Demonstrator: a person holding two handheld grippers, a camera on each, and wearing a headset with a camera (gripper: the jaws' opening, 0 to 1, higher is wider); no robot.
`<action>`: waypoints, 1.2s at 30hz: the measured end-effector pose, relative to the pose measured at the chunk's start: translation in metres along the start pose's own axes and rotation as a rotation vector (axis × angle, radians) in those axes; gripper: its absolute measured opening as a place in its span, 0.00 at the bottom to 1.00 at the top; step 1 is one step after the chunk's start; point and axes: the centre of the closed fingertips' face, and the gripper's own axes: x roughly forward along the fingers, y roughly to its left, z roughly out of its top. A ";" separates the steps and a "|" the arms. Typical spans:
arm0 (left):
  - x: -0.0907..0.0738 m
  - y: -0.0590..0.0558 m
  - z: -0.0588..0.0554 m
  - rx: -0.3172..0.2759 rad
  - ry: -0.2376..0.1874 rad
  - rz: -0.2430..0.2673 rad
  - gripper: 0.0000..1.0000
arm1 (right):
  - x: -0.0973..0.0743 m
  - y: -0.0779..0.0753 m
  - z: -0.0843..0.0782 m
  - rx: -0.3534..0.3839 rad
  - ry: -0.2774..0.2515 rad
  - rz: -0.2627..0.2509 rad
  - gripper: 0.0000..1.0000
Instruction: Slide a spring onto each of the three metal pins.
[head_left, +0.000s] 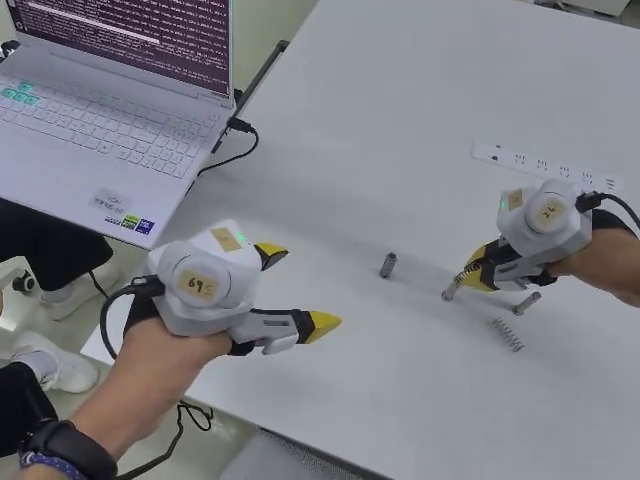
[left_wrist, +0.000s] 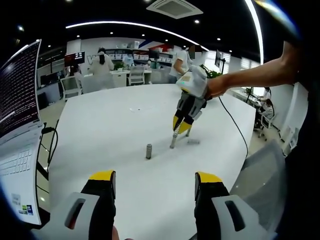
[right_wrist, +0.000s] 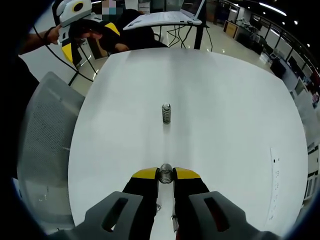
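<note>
On the white tabletop (head_left: 400, 120) before you, items as follows.

1. Left gripper (head_left: 298, 286), white body, black jaws with yellow tips. Your left hand holds it over the near edge of the table. The jaws are spread wide with nothing between them, and its own view looks along them toward items 3 to 5.

2. Right gripper (head_left: 472, 270), same pattern. Your right hand holds it tipped downward at the right side of the table, with the jaws closed on item 3.

3. Held grey metal pin (head_left: 452, 288), short, pinched between the right gripper's yellow tips and slanted. Its lower end is at the tabletop or just above it; contact cannot be told. The right gripper view shows it end-on with coil ridges round its top. How far a spring sits along it cannot be told.

4. Upright grey metal pin wearing a coil spring (head_left: 387, 265). It stands free on the table between your two grippers, nearer the right one and apart from both.

5. Bare grey metal pin (head_left: 527, 302), lying flat just beside the right gripper.

6. Loose steel coil spring (head_left: 507, 334), lying flat near item 5 and not touching it.

7. Open silver laptop (head_left: 90, 130), far left, with its screen lit by lines of text. A black cable (head_left: 235, 150) is plugged into its right side.

8. White power strip (head_left: 545, 165), flat on the table beyond your right hand.
</note>
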 end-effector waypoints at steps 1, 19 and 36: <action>0.000 -0.001 0.000 0.000 0.001 -0.002 0.60 | 0.002 0.000 0.000 -0.006 0.005 0.000 0.09; -0.001 0.001 -0.003 -0.001 0.010 0.002 0.60 | 0.022 -0.001 -0.006 -0.008 0.035 0.021 0.09; -0.001 -0.001 0.002 0.011 0.007 -0.003 0.59 | 0.018 -0.001 -0.003 0.004 0.024 0.004 0.13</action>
